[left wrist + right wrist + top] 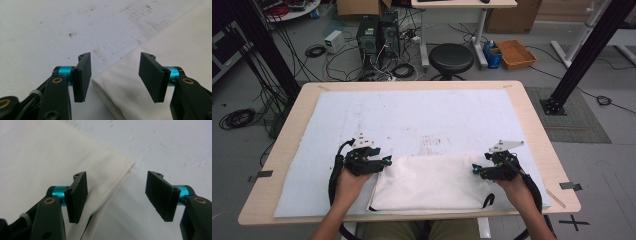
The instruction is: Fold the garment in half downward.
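Note:
A folded white cloth (432, 182) with a black strap at its near edge lies flat on the near half of the white mat (412, 115). My left gripper (388, 161) sits at the cloth's far left corner, jaws open. In the left gripper view the left gripper (115, 56) stands wide over the cloth (175, 37), whose folded edge runs under the gap, untouched by the pads. My right gripper (474, 170) is at the cloth's far right corner. In the right gripper view the right gripper (117, 175) is open, and the cloth (37, 157) ends in a corner just beyond the jaws.
The mat covers most of the wooden table (537, 130) and bears faint dark stains in its middle. Beyond the far edge stand a black stool (451, 57), computer towers (369, 35), an orange box (515, 53) and floor cables. Black frame posts (582, 55) flank the table.

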The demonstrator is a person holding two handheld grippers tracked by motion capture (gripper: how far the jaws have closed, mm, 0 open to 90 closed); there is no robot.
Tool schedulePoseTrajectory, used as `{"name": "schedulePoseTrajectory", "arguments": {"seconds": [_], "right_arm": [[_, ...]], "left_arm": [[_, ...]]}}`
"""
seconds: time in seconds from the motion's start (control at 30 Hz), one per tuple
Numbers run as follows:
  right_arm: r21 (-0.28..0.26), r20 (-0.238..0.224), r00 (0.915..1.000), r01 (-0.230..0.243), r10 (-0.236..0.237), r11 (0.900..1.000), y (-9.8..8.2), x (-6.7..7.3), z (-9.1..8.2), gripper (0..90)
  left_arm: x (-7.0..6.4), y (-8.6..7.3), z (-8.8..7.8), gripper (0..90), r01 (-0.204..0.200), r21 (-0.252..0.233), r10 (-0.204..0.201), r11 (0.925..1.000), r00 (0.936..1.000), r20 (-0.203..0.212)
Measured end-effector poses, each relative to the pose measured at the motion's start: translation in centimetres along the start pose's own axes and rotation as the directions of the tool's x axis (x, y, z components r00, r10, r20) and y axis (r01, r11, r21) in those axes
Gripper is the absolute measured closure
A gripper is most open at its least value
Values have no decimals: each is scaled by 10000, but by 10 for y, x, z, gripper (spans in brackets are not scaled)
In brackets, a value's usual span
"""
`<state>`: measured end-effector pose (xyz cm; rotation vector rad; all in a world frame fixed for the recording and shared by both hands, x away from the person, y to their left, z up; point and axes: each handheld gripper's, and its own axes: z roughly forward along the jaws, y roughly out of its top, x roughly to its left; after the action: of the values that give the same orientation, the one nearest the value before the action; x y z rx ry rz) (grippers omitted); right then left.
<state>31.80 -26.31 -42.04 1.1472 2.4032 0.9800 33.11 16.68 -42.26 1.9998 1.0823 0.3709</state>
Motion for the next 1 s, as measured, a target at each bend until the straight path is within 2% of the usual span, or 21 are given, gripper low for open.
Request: {"name": "schedulePoseTrajectory", "arguments": {"seconds": [0.07, 0.1, 0.13, 0.17, 0.23, 0.27, 0.3, 0.33, 0.37, 0.4, 0.43, 0.47, 0.5, 0.57, 0.67, 0.77, 0.83, 0.93, 1.0], "right_arm": [[-16, 117, 9994, -317, 317, 9995, 7, -7, 12, 331], [14, 5, 9993, -381, 381, 9993, 11, -9, 20, 331], [202, -113, 9996, -257, 259, 9995, 14, -11, 32, 345], [202, -113, 9996, -257, 259, 9995, 14, -11, 32, 345], [536, -292, 9993, -217, 233, 9983, 15, -11, 41, 408], [507, -267, 9996, -102, 116, 9987, 15, -11, 42, 439], [463, -394, 9992, 103, -84, 9989, 15, -11, 40, 577], [506, -558, 9984, 153, -125, 9986, 14, -11, 39, 644], [515, -639, 9976, 283, -250, 9983, 14, -11, 37, 741], [551, -813, 9960, 410, -364, 9976, 13, -10, 36, 807], [532, -817, 9948, 652, -607, 9965, 12, -9, 35, 831], [568, -767, 9945, 752, -707, 9956, 12, -9, 34, 841], [617, -645, 9938, 947, -907, 9936, 13, -8, 33, 849], [603, -448, 9941, 1018, -992, 9930, 14, -10, 33, 854], [484, -129, 9959, 896, -891, 9948, 17, -15, 31, 858], [387, 383, 9951, 893, -908, 9952, 22, -22, 30, 860], [278, 761, 9933, 856, -875, 9959, 26, -29, 30, 860], [206, 1277, 9895, 655, -676, 9976, 31, -40, 32, 860], [178, 1566, 9863, 489, -511, 9986, 33, -46, 34, 860]], "left_arm": [[2, 1, 10, 430, -27, 218, 31, 9998, 9998, -186], [3, 2, 13, 430, -55, 270, 61, 9996, 9998, -213], [4, 1, 17, 431, -146, 418, 154, 9990, 9997, -173], [4, 1, 19, 431, -111, 523, 119, 9986, 9998, -162], [4, -1, 24, 439, -259, 853, 276, 9960, 9994, -186], [3, -4, 25, 492, -616, 984, 626, 9932, 9980, -66], [3, -5, 24, 563, -684, 924, 696, 9934, 9975, -98], [3, -6, 23, 626, -718, 896, 712, 9934, 9974, 97], [2, -7, 22, 735, -769, 898, 760, 9930, 9970, 127], [0, -6, 21, 767, -834, 930, 828, 9922, 9965, 100], [-1, -6, 21, 824, -883, 949, 878, 9916, 9961, 101], [-3, -6, 20, 829, -875, 972, 878, 9914, 9961, 6], [-4, -5, 21, 837, -763, 880, 767, 9932, 9971, -15], [-4, -3, 20, 845, -591, 788, 596, 9951, 9982, -35], [-2, 3, 23, 850, -122, 487, 124, 9987, 9999, -44], [1, 11, 28, 851, 301, 156, -300, 9994, 9995, -107], [2, 16, 33, 852, 526, -33, -527, 9986, 9986, -81], [4, 26, 43, 852, 1089, -484, -1092, 9929, 9940, -27], [5, 30, 49, 851, 1295, -778, -1293, 9885, 9916, 77]]}}
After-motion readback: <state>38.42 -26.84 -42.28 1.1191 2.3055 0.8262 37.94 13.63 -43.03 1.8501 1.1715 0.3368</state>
